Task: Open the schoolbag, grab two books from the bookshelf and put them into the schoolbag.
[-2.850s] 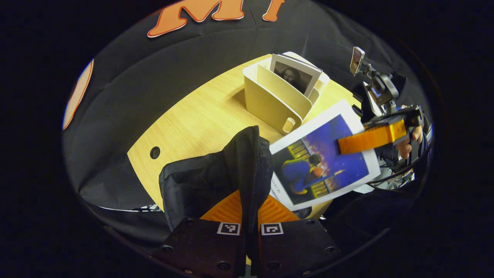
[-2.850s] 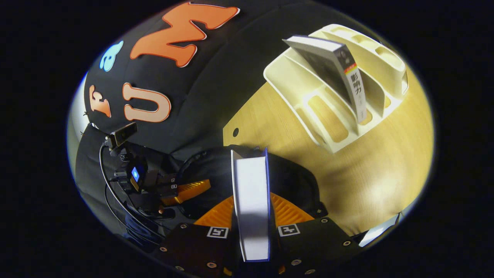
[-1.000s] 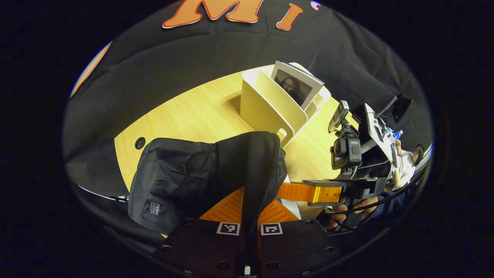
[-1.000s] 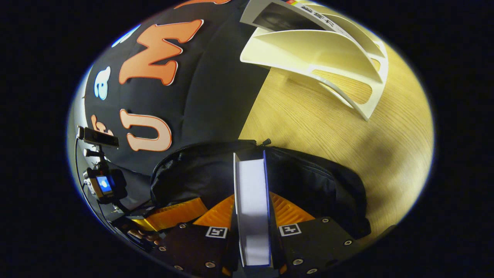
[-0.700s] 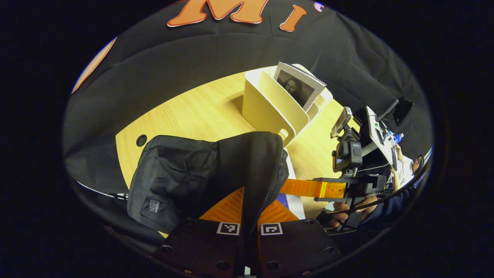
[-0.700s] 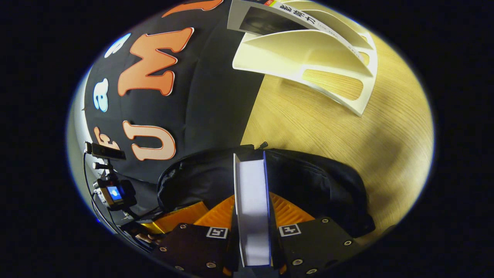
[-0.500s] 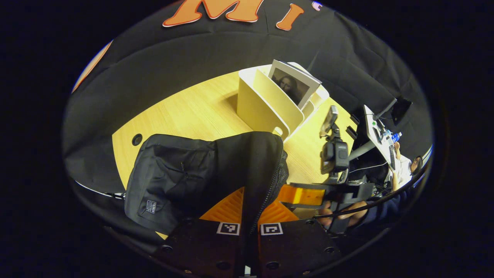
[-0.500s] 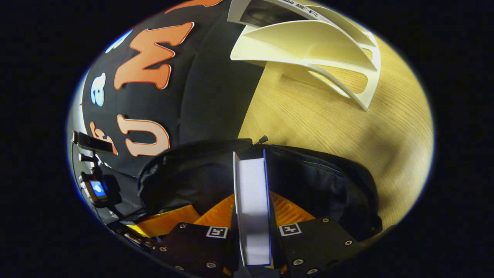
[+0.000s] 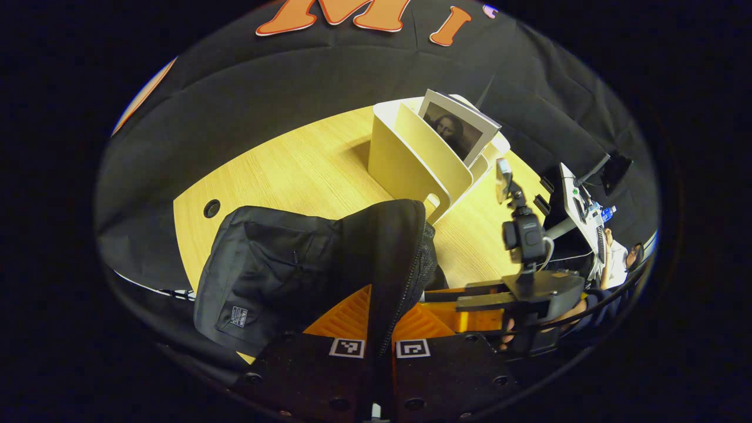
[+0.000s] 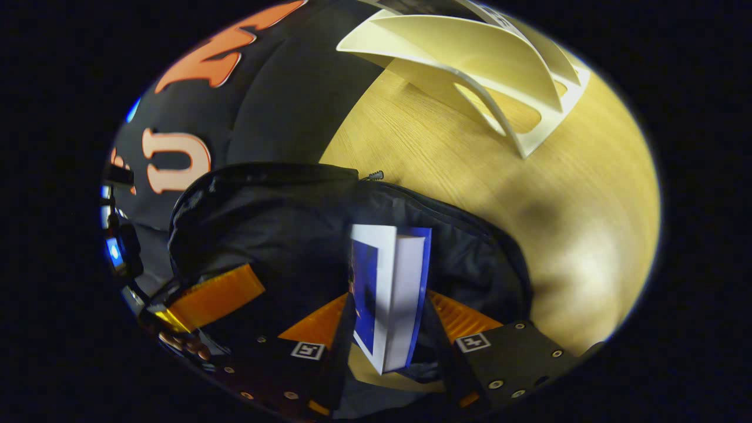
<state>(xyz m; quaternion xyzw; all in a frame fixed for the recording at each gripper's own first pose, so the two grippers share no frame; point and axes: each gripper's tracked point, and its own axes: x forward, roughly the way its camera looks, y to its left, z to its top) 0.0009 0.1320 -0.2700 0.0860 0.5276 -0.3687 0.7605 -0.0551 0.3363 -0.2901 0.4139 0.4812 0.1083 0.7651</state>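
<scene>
The blue-covered book [image 10: 390, 294] we were carrying now stands tilted inside the mouth of the schoolbag [image 10: 282, 223], no longer pinched: half a second ago both fingers of our right gripper [image 10: 388, 341] lay flat against its covers, and now they have spread wide, with a clear gap on each side of the book. We judge that this is the release, so the first book is as good as delivered, though it leans loose in the opening and could tip rather than slide down. In the left gripper view, our left gripper [image 9: 380, 329] still clamps the zippered edge of the schoolbag [image 9: 329, 258] between its closed fingers, holding the opening up just as it did in the earlier frames, and the right gripper [image 9: 470, 302] shows low beside the bag, sunk deeper behind the flap than a moment ago. Farther out on the wooden table [image 9: 282, 170], the cream bookshelf [image 9: 411, 158] stands well apart from the bag, and the second book [image 9: 455, 126], with a portrait on its cover, leans in one of its slots. That one is not yet fetched, so we reckon the task roughly half done.
</scene>
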